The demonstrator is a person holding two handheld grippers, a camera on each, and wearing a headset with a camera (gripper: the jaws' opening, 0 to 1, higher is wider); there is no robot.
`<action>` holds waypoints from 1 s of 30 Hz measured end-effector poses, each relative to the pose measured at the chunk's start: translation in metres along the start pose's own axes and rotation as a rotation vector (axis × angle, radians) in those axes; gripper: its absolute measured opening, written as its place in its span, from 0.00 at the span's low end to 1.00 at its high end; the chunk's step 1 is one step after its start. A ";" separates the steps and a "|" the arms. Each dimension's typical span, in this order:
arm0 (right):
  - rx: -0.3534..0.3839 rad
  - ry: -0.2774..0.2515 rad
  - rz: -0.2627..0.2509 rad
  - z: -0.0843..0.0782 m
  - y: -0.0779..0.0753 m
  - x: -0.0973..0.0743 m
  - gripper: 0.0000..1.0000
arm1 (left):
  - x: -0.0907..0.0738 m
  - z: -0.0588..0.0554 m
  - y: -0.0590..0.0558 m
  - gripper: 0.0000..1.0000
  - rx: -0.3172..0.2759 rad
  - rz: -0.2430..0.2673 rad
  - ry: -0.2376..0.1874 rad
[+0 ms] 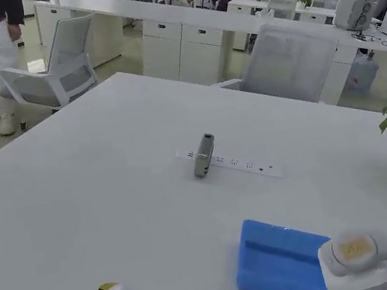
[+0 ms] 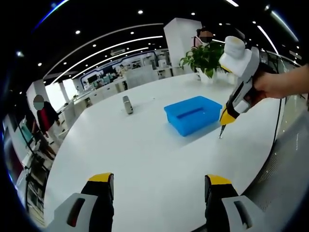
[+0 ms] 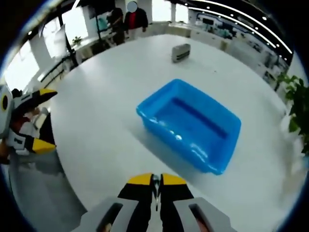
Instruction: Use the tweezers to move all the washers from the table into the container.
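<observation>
Container (image 3: 174, 137) sits near table (image 1: 112, 187) edge, open surface stretching beyond.

One blue container (image 1: 278, 260), one pair of tweezers (image 3: 155, 189), two grippers (image 2: 158, 180) (image 2: 226, 118).

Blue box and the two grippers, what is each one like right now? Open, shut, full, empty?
Blue box: upright on the table, open top, looks empty inside.
Left gripper: jaws wide open, holding nothing.
Right gripper: jaws shut on the tweezers.
Tweezers: clamped between the right gripper's jaws, tips sticking out past them.
</observation>
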State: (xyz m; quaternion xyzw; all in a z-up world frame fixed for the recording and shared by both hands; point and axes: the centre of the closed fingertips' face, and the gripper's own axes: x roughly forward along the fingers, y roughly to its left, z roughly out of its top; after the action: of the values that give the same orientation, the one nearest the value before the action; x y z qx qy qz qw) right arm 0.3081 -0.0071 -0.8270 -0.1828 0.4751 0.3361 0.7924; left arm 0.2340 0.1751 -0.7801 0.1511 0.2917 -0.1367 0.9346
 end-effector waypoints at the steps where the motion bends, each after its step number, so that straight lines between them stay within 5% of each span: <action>1: 0.007 0.001 0.004 0.001 -0.001 0.000 0.01 | 0.000 0.000 0.000 0.78 -0.001 0.001 -0.001; 14: 0.058 -0.045 0.019 0.009 -0.002 -0.020 0.01 | 0.000 0.001 0.000 0.78 0.005 0.001 -0.005; 30: 0.110 -0.012 0.023 0.000 -0.004 0.000 0.03 | -0.001 0.001 0.000 0.78 0.003 0.002 -0.007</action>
State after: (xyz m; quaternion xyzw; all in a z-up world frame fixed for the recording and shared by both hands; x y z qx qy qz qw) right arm 0.3109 -0.0094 -0.8269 -0.1315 0.4901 0.3195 0.8003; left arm 0.2341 0.1750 -0.7790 0.1521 0.2879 -0.1369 0.9355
